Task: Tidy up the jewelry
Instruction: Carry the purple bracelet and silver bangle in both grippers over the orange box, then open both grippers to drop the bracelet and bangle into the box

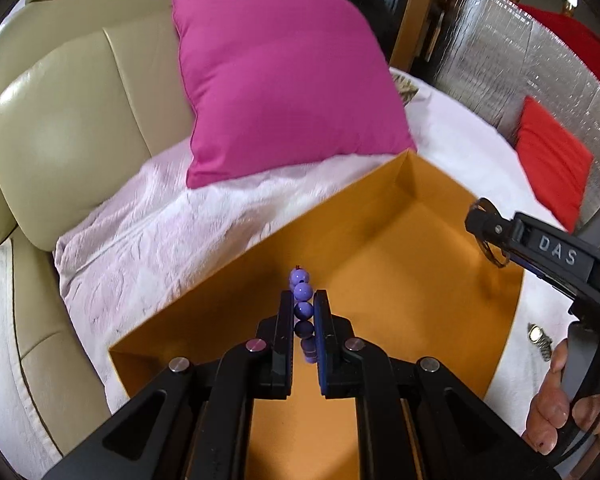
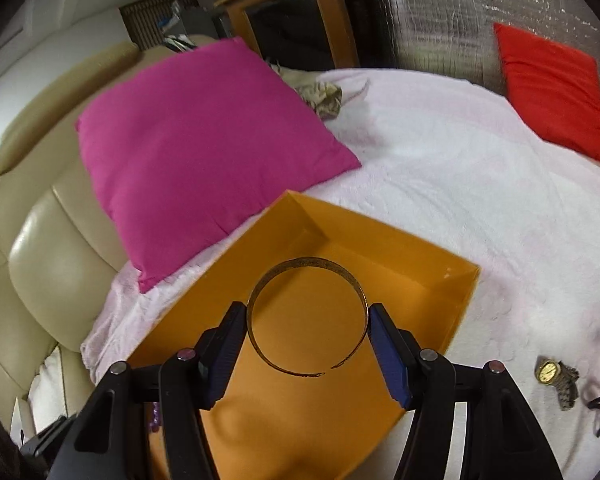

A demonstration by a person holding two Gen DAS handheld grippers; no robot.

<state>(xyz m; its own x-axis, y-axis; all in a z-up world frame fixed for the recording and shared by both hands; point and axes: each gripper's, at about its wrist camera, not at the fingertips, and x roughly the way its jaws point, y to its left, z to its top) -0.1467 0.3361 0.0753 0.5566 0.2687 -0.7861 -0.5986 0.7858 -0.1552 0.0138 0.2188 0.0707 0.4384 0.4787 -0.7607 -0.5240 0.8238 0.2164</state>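
Beads [image 1: 303,304] and bangle [image 2: 306,316] between jaws.

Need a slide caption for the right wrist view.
Right gripper holds a brass bangle above the open orange box; wristwatch on the blanket.

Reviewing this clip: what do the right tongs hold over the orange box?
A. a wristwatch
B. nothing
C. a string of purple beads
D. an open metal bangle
D: in the right wrist view the right tongs grip an open metal bangle by its two sides above the orange box; the wristwatch lies on the white cover, and the purple beads are in the left tongs.
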